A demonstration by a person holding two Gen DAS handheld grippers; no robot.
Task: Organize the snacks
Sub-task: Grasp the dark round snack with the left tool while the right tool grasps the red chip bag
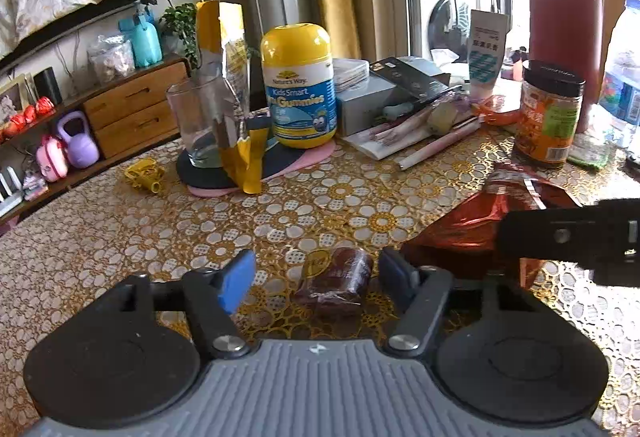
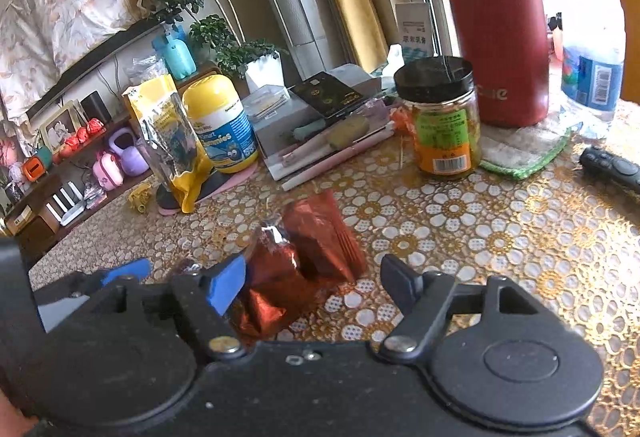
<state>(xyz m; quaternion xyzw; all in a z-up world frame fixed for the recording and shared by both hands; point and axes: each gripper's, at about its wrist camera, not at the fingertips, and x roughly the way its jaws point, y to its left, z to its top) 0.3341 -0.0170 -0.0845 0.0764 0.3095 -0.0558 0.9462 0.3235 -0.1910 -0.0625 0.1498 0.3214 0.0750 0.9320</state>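
While I hold a gripper in each hand over the gold floral tablecloth (image 1: 320,197), everything below is placed relative to the red foil bag (image 2: 304,261).

Red foil bag: crumpled, lying on the cloth near my edge of the table.

My right gripper (image 2: 314,283): jaws apart around the bag; the blue pad on one side is at the foil's edge, the dark pad on the other stands clear of it. I grip nothing.

My left gripper (image 1: 316,277): just beside the bag, jaws partly open.

Brown wrapped snack (image 1: 334,283): next to the bag, lying on the cloth between my left gripper's pads, with a gap on each side.

Orange-labelled jar (image 2: 444,121): beyond the bag, black lid on.

Red bottle (image 2: 496,21): behind that jar, farther from the bag.

Yellow gummies jar (image 1: 298,85): well beyond the bag, on a dark mat.

Yellow foil pouch (image 1: 230,93): beside the gummies jar, upright and torn open.
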